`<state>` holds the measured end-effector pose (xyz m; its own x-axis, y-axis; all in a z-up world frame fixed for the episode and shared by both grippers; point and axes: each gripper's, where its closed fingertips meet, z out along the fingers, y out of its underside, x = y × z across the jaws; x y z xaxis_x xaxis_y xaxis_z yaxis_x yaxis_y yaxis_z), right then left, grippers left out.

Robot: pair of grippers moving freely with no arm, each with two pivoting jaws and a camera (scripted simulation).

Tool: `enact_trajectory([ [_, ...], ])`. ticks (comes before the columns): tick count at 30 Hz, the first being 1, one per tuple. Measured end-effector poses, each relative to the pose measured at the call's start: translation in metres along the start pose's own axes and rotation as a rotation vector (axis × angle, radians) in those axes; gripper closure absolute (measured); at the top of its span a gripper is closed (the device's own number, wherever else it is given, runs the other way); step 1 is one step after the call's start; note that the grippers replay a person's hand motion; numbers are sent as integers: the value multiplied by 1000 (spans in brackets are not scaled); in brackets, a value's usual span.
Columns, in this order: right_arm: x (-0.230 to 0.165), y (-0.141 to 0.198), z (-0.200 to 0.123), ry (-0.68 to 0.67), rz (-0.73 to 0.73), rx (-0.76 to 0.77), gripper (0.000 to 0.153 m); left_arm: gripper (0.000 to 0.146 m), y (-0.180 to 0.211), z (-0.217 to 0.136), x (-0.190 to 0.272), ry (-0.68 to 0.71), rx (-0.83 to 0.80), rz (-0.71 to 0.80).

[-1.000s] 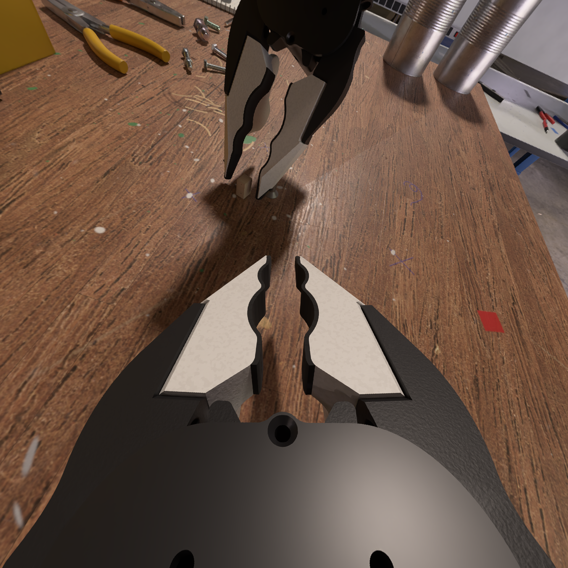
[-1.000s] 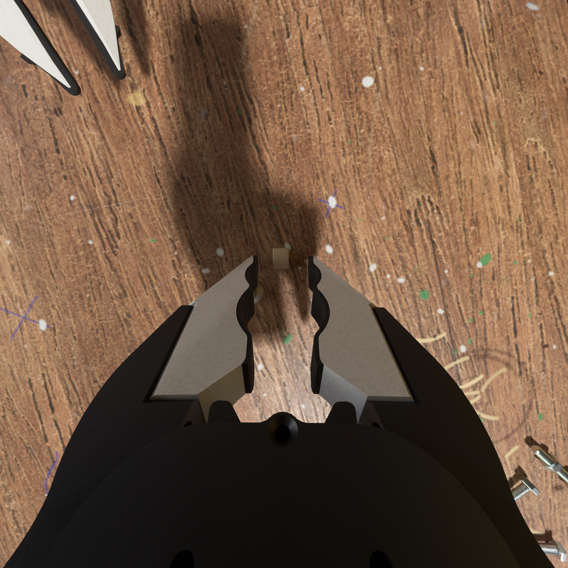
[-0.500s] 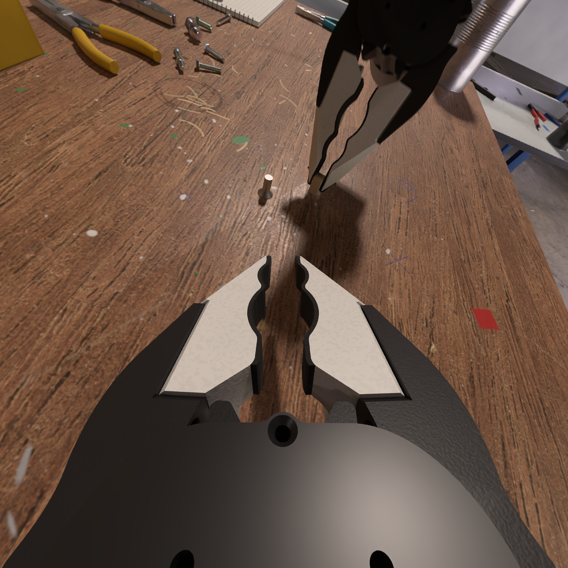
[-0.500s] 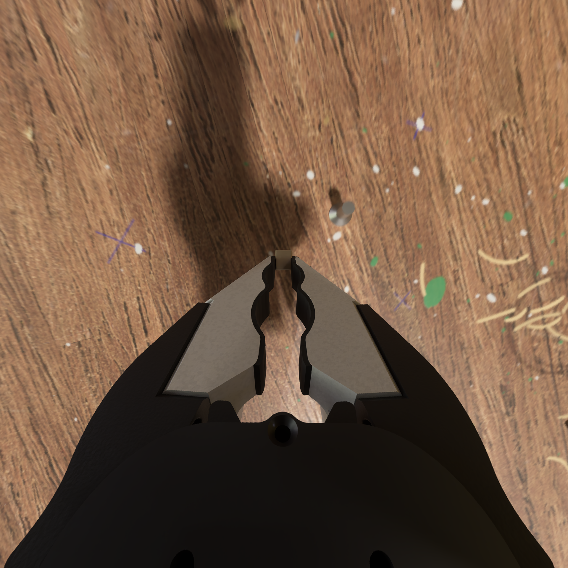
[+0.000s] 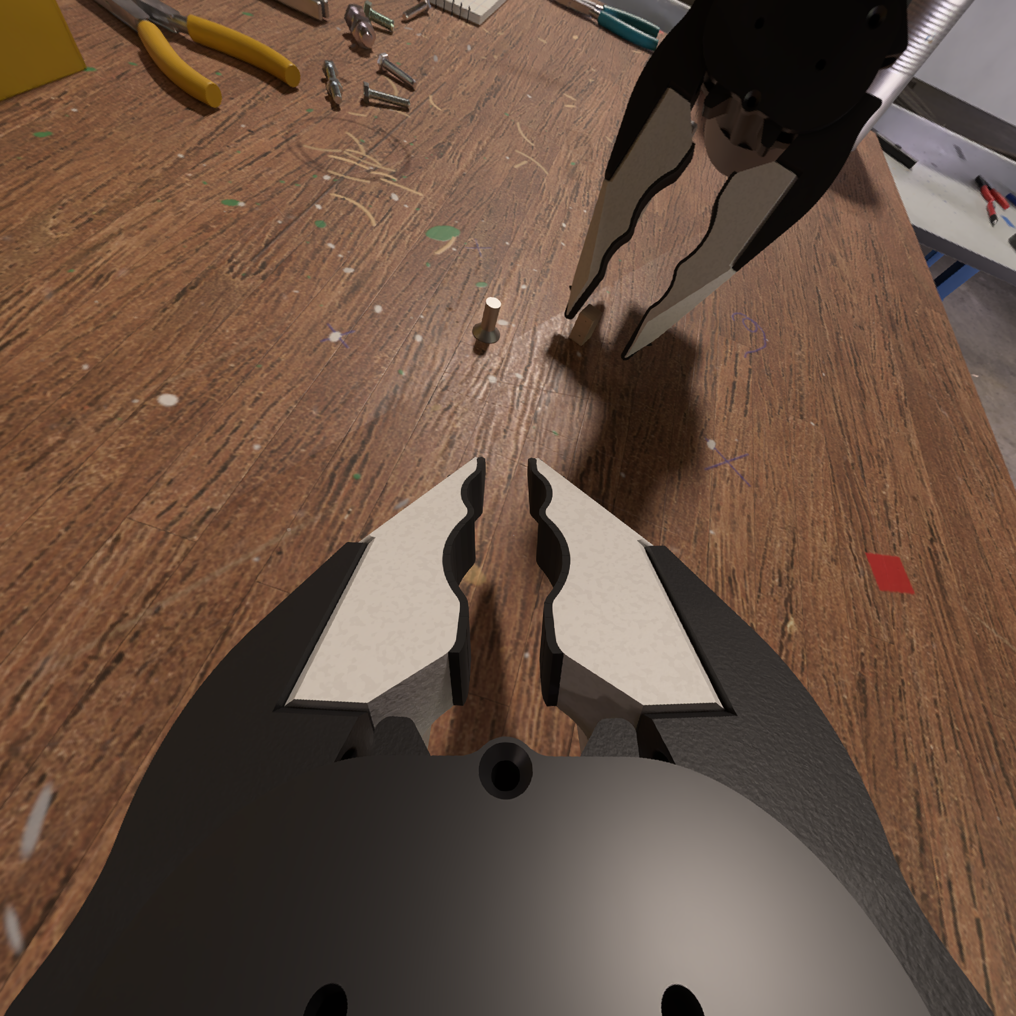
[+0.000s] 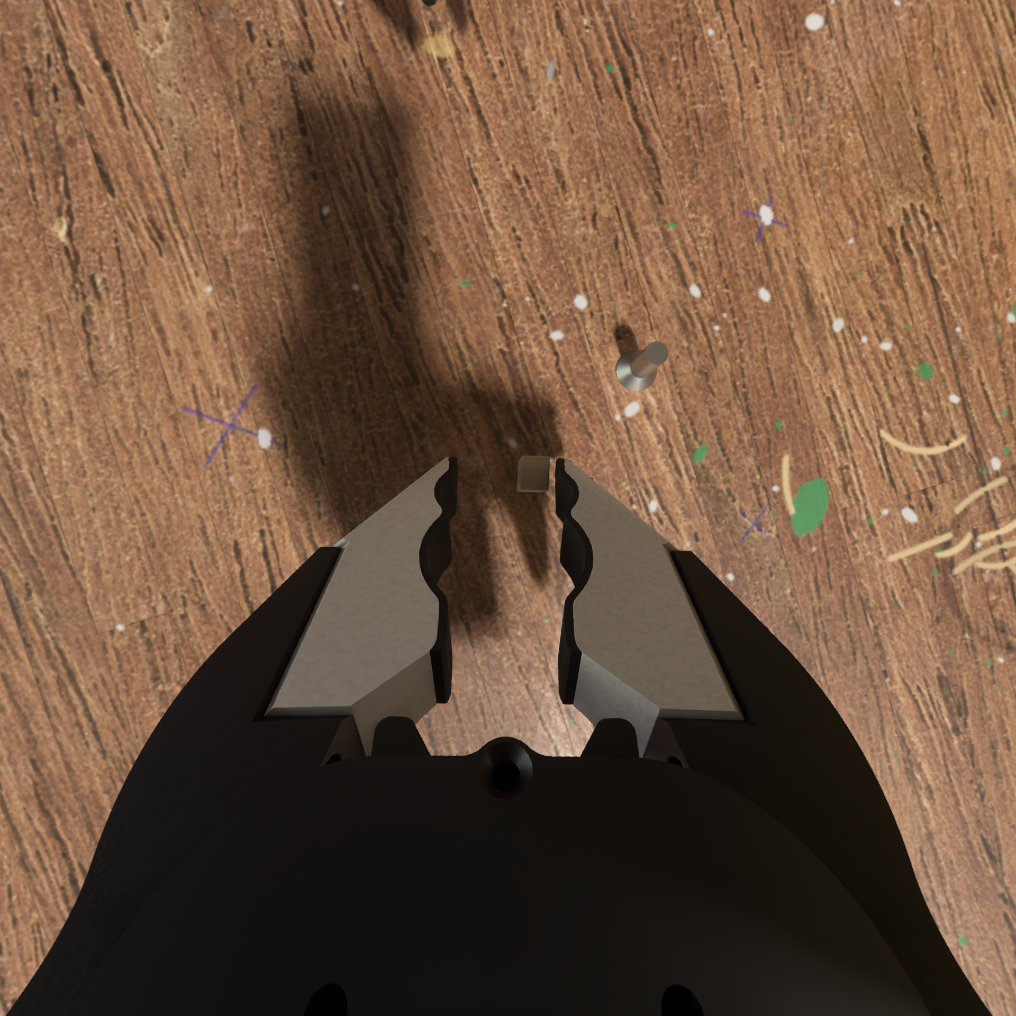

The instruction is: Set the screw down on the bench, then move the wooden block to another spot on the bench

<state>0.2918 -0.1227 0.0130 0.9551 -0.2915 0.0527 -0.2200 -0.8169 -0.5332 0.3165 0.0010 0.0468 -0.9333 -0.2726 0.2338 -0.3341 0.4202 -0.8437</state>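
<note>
The small wooden block lies on the bench between my right gripper's open fingers, close against the right-hand finger. In the left wrist view the block shows at one fingertip of the right gripper, slightly tilted. The screw stands on its head, shaft up, alone on the bench a short way left of the block. It also shows in the right wrist view. My left gripper hovers nearer the bench's front, narrowly open and empty.
Yellow-handled pliers, several loose bolts, a yellow box and a teal-handled tool lie at the far side. A ribbed metal cylinder stands far right. A red patch is near the bench's right edge.
My right gripper closed on the block beside the screw, carried it to the right, and has now opened, leaving the block on the bench. The left gripper stayed still.
</note>
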Motion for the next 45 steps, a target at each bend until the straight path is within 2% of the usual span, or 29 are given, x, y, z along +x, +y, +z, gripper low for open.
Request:
enact_trajectory([
  [11, 7, 8, 1, -40, 111, 14, 116, 131, 0, -1, 1, 6, 0, 3],
  [17, 10, 11, -2, -33, 141, 39, 127, 131, 1, 0, 0, 9, -3, -6],
  [22, 9, 12, -12, -11, 133, 71, 135, 131, 1, 0, 0, 10, -3, -10],
  [27, 4, 11, -8, -8, 102, 68, 135, 131, 1, 0, 0, 11, -4, -9],
  [45, 11, 14, -4, -25, 141, 76, 136, 131, 0, 0, 0, 15, 0, -17],
])
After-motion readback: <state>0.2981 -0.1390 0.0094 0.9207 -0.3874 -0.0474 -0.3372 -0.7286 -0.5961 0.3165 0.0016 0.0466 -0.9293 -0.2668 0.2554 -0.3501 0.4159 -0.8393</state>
